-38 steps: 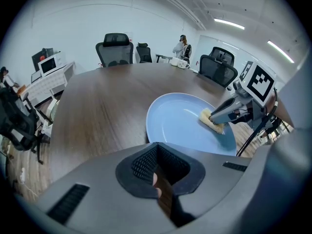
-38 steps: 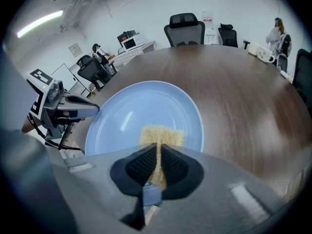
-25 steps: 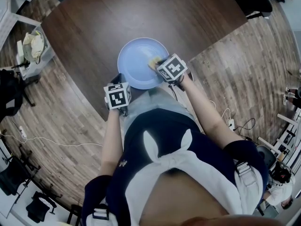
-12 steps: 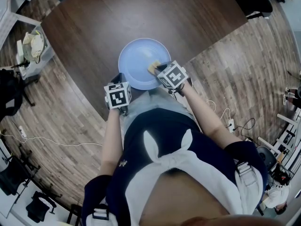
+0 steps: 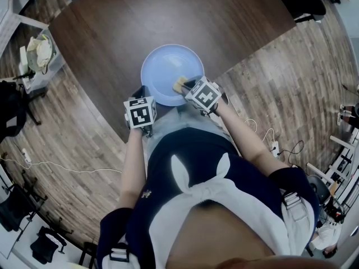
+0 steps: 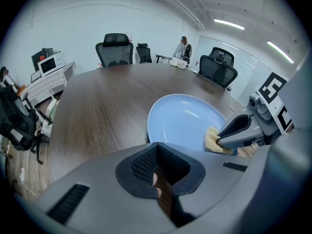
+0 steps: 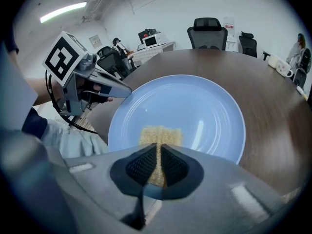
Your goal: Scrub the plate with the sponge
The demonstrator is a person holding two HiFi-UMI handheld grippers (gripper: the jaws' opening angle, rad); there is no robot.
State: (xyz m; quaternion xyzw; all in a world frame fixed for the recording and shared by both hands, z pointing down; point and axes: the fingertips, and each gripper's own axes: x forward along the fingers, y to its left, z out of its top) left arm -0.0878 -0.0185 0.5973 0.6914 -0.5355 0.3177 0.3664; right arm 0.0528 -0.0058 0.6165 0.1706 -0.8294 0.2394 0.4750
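A light-blue plate lies on the dark wood table, near the edge where I stand. A yellow sponge rests on the plate's near right part, and my right gripper is shut on it. My left gripper is shut, with nothing seen between its jaws. Its tips sit at the plate's near left rim; whether they touch it I cannot tell.
Black office chairs stand round the far side of the table. White cups sit at the far end. A side desk with a microwave is at the left. Cables lie on the wooden floor.
My right gripper has dragged the sponge across the plate toward me, from its right side to its near right part. The left gripper and the plate have stayed put.
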